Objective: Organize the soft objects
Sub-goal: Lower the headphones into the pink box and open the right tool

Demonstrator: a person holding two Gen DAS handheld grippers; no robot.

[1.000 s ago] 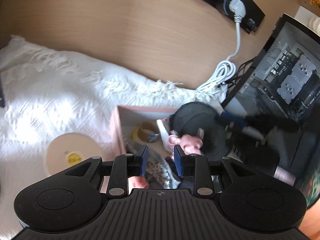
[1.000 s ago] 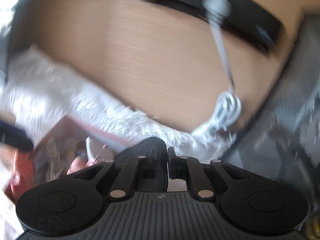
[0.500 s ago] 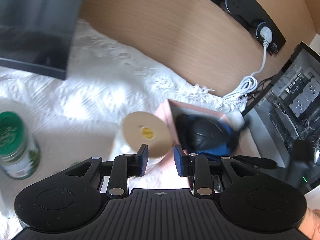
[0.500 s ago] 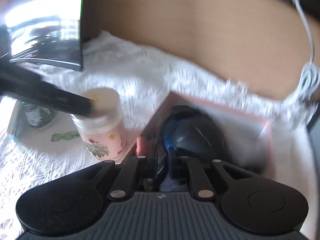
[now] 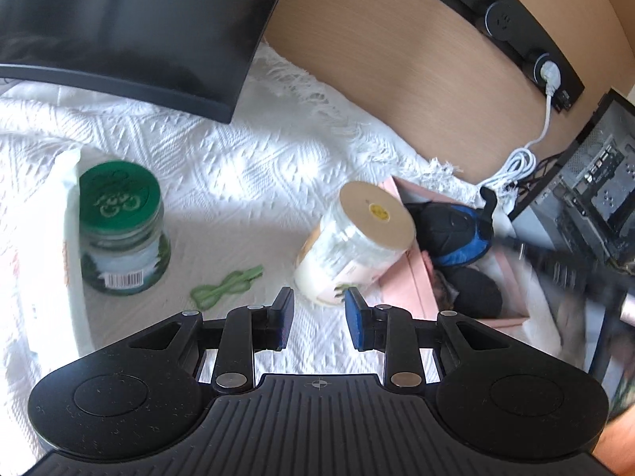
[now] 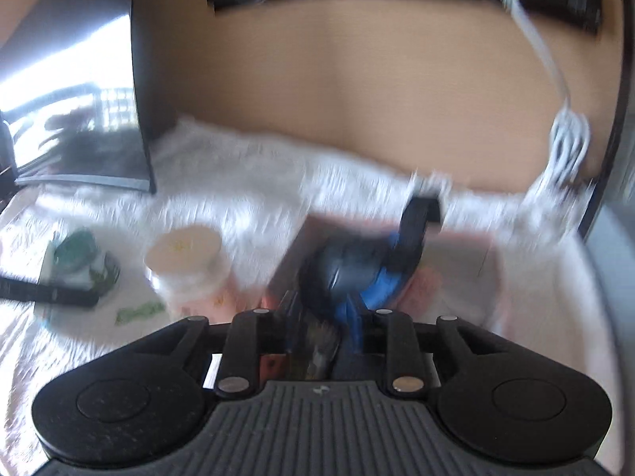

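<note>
A pink box on the white cloth holds a black and blue soft thing and a black round pad. My left gripper hovers over the cloth left of the box, open, with nothing between its blue pads. In the blurred right wrist view my right gripper is just above the pink box, behind the black and blue soft thing. Its jaws are opening, and patterned box contents show in the gap, apart from the pads.
A cream-lidded jar leans against the box's left wall. A green-lidded jar, a white packet and a green clip lie to the left. A dark monitor stands behind; a white cable and a computer case are at right.
The left gripper has swung left, away from the box, bringing the green jar and monitor into view. The right gripper came over the box and its shut jaws have parted.
</note>
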